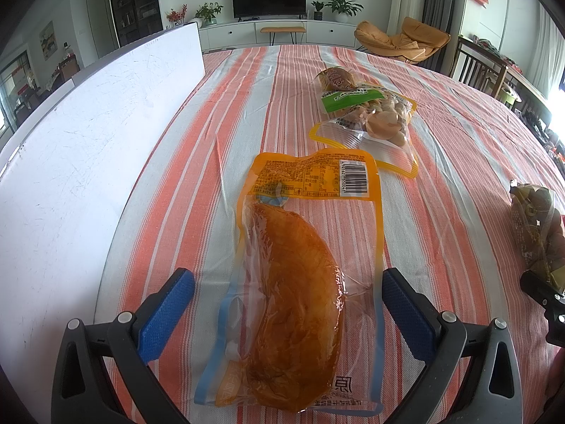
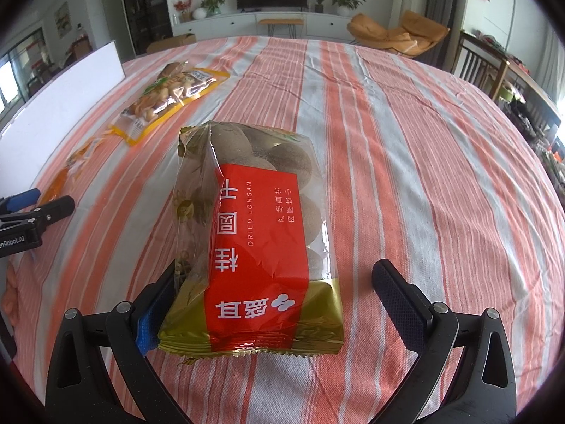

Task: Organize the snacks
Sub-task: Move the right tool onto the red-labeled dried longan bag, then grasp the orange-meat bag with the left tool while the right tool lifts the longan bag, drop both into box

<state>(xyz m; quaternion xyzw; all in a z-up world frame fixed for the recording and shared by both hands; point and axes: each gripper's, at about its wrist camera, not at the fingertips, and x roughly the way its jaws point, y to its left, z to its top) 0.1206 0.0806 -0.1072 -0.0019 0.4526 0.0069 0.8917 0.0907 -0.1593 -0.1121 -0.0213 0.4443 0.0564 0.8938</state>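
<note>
Striped orange cloth covers the worktop [image 1: 441,113], beside a white board [image 1: 88,134]. Our left claw [image 1: 287,312] is open around the chicken pouch [image 1: 300,275]; our right claw [image 2: 275,304] is open around the dried longan bag [image 2: 254,233]. We should close slowly on the slippery film. Near ends of both packs are cut off.

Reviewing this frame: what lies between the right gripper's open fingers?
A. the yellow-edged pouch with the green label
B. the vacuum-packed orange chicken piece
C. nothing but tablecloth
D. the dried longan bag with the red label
D: in the right wrist view the dried longan bag sits between the spread fingers of the right gripper, not clamped.
</note>
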